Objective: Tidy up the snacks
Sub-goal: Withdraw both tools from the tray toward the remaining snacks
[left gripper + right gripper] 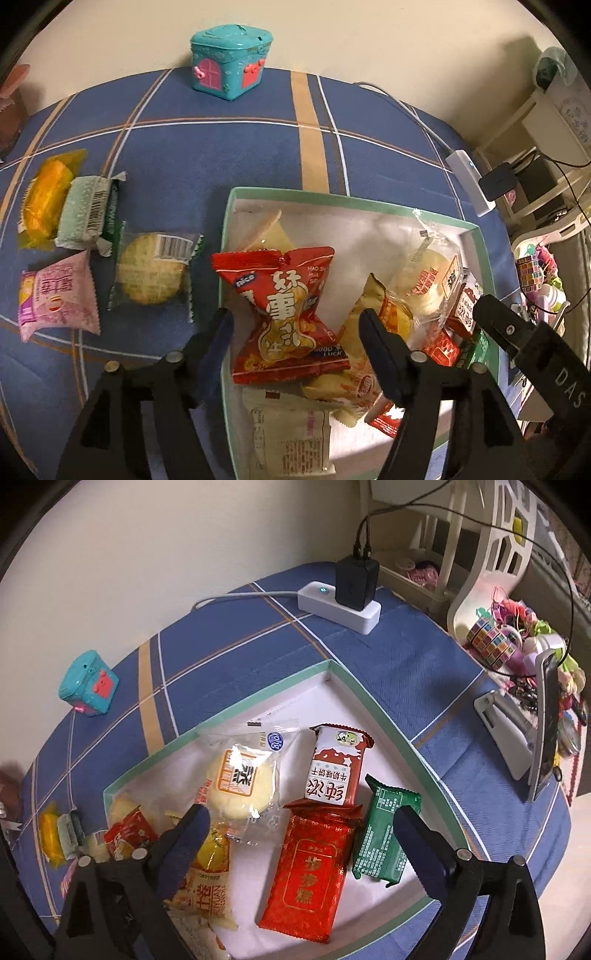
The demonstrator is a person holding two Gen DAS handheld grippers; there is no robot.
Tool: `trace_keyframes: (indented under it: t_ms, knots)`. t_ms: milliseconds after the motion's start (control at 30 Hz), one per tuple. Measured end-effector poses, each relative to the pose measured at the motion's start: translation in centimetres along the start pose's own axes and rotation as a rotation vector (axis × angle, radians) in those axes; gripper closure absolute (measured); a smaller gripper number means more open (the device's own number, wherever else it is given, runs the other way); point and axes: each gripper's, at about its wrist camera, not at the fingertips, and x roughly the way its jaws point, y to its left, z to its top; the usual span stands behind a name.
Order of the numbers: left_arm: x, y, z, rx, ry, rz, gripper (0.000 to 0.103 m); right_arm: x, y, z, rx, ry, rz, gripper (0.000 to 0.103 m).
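Now, step: I judge both drops into the box point(376, 205) done.
Left gripper point(295, 317): half open around red bag point(291, 306), not gripping.
Right gripper point(301, 825): wide open, empty.
Next: I fetch the round cracker point(151, 267), needing open jaws.

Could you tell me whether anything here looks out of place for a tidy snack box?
Four packets lie outside the box, on the cloth to its left. Inside, the snacks are jumbled, and the red bag sits tilted on top of others.

Teal toy house point(231, 61), white power strip point(339, 603), possibly phone point(548, 723) on stand.
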Motion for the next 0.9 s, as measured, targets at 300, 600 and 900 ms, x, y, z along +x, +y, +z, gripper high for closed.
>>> trace_keyframes:
  t_ms: [300,600,900]
  knots:
    - [-2.9,0.0,0.1,-0.023,-0.024,0.025,0.007,-2.7,0.3,-0.1,-0.021,-0.047,0.009,0.0]
    - [-4.7,4.6,0.0,-0.144,-0.06,0.097,0.001,-5.1,1.6,-0.7,-0.069,-0.091,0.037,0.0]
    - [-6.6,11.5,-0.6,-0.301,-0.109,0.157,0.001,-6.0,4.9,-2.1,-0.16,-0.102,0.066,0.0]
